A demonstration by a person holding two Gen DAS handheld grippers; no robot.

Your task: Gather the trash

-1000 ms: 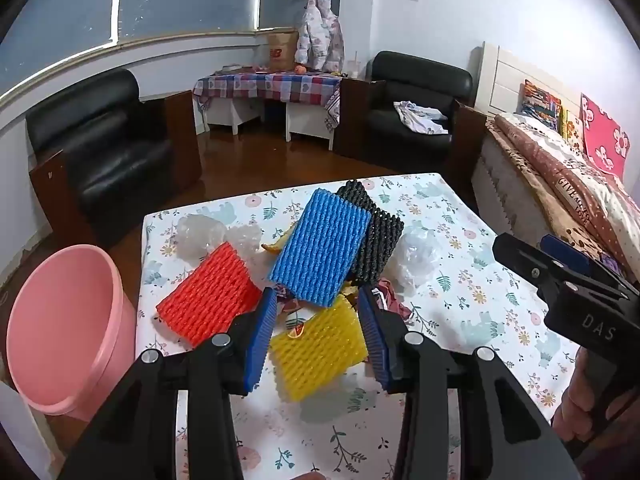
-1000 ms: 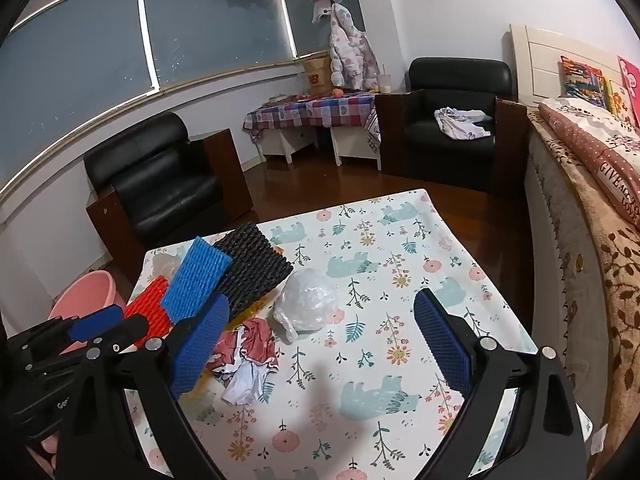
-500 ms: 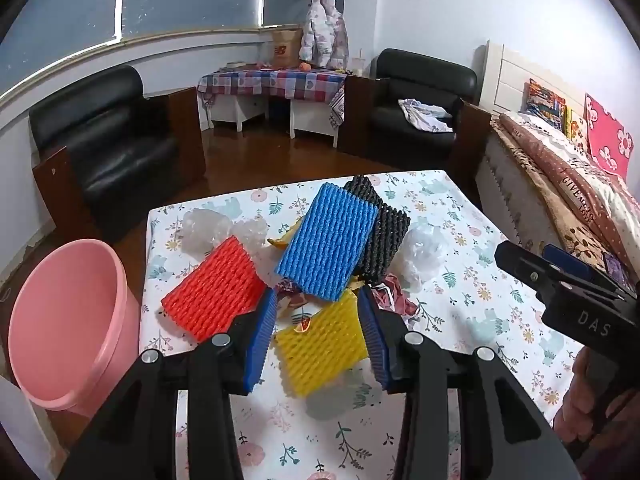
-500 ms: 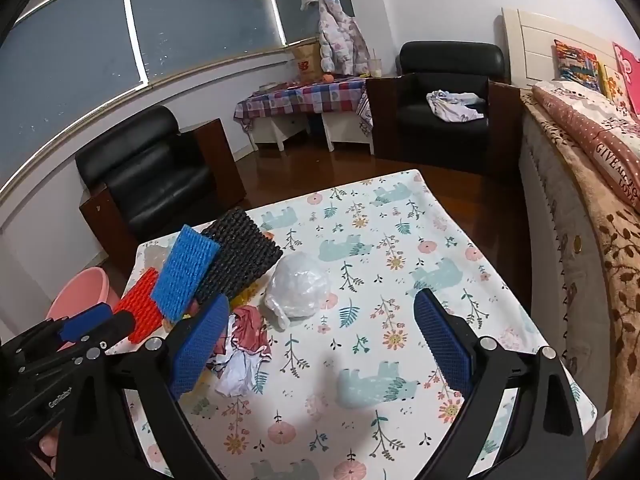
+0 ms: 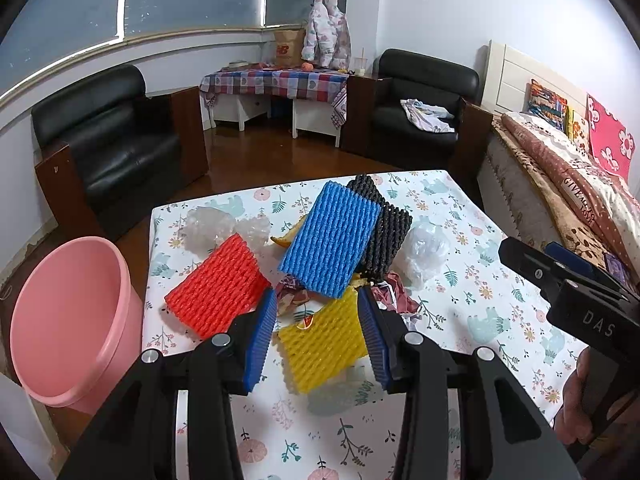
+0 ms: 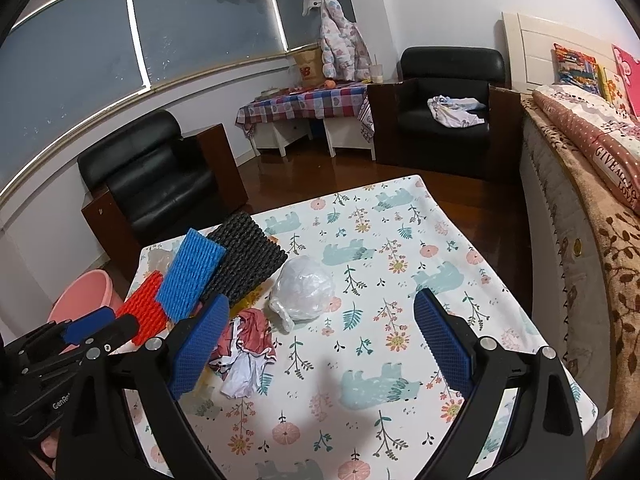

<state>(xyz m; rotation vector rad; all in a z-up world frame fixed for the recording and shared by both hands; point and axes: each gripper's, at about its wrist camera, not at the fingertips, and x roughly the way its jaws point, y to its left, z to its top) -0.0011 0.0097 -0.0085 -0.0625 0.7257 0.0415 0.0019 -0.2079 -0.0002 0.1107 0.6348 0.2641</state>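
Foam nets: four, red (image 5: 218, 286), blue (image 5: 330, 238), black (image 5: 386, 234), yellow (image 5: 324, 344).

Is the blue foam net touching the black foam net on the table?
Touching. In the left wrist view the blue foam net lies overlapping the black foam net, with no gap along their shared edge.

A floral-clothed table (image 5: 472, 312) bears foam nets (image 5: 330, 238), crumpled plastic bags (image 6: 302, 290) and paper scraps (image 6: 246, 354).

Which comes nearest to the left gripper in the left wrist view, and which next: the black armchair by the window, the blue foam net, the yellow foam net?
From the left gripper:
1. Yellow foam net, between its open jaws.
2. Blue foam net, just beyond, mid-table.
3. Black armchair, past the table, far left.
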